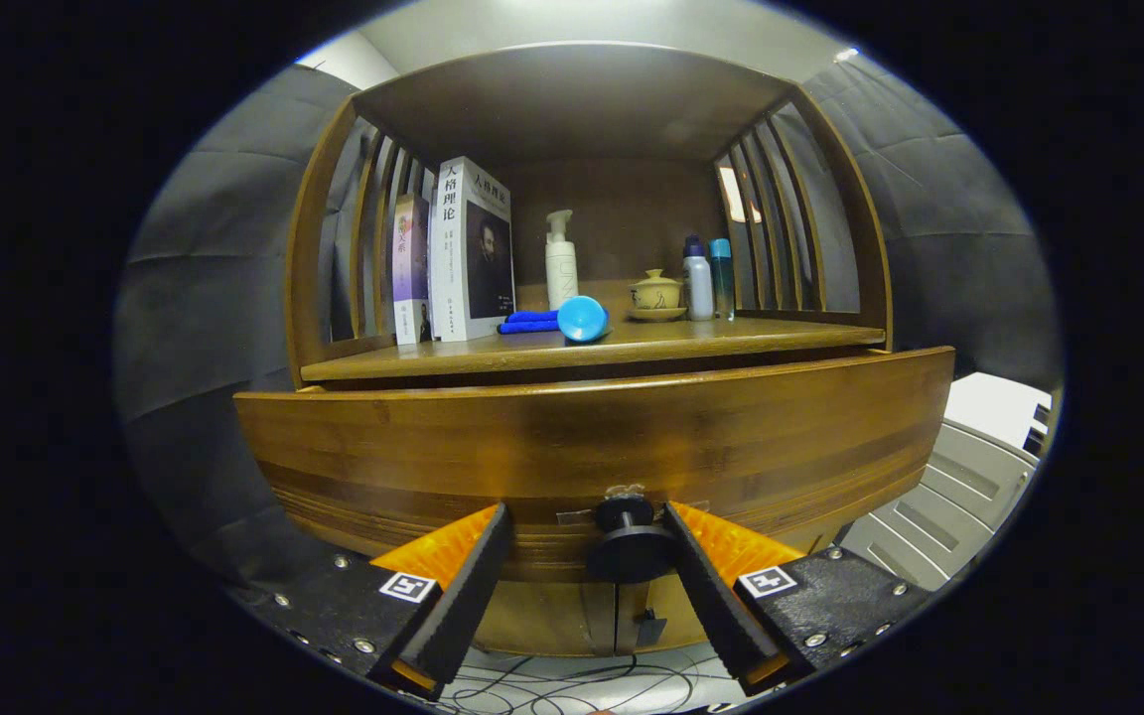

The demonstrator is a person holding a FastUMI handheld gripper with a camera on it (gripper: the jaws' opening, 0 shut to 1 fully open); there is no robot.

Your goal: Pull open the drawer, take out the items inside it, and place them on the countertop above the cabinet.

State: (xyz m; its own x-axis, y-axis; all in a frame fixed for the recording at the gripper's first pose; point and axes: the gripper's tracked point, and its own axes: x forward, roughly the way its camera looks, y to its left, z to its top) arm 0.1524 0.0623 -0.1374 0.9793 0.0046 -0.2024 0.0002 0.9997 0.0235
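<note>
The wooden drawer front spans the cabinet just below the countertop. Its dark round knob sits between my fingers, close against the right finger, with a gap to the left one. My gripper is open around the knob, not clamped on it. The drawer's top edge stands a little forward of the countertop's edge; its inside is hidden.
On the countertop stand two books, a folded blue cloth, a blue round object, a white pump bottle, a small lidded pot on a saucer and two bottles. Slatted sides and a roof enclose it. Cables lie on the floor.
</note>
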